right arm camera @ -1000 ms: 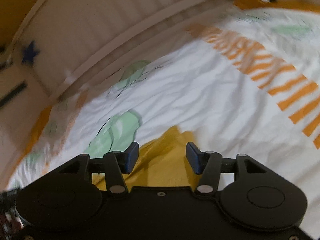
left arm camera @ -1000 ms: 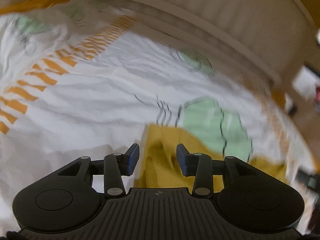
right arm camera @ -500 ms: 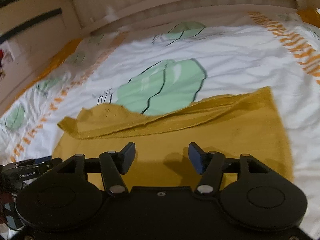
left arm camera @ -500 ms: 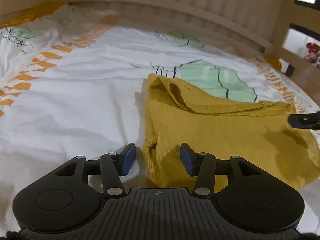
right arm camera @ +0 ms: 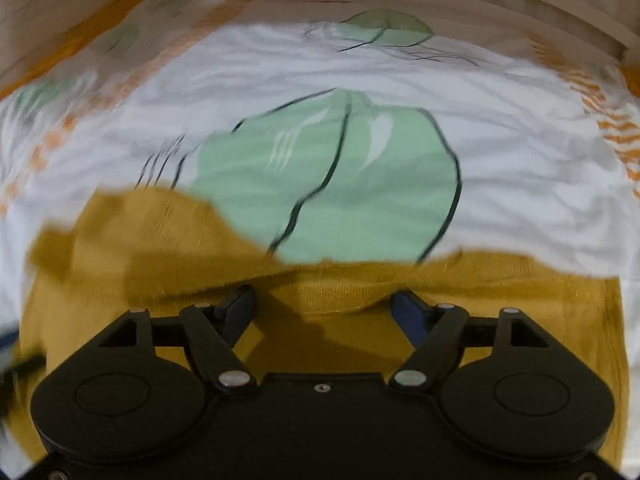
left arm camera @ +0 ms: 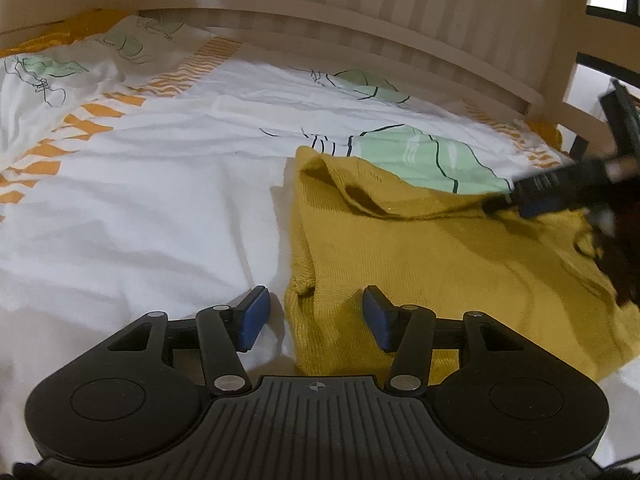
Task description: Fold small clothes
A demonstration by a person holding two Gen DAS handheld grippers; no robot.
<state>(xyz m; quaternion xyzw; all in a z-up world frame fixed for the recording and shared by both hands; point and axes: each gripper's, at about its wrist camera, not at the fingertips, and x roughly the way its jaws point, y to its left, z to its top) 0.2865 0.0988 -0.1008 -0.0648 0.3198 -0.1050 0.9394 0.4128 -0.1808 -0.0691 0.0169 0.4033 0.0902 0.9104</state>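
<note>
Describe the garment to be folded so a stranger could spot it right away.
Start at the bed with its white sheet printed with green shapes and orange stripes, below a slatted wooden rail. The mustard-yellow knit top lies flat on it, far edge turned over. It is the only plain, dark-yellow cloth there.

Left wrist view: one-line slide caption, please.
Open left hand-held gripper straddling the mustard garment's near edge on the patterned bedsheet.
</note>
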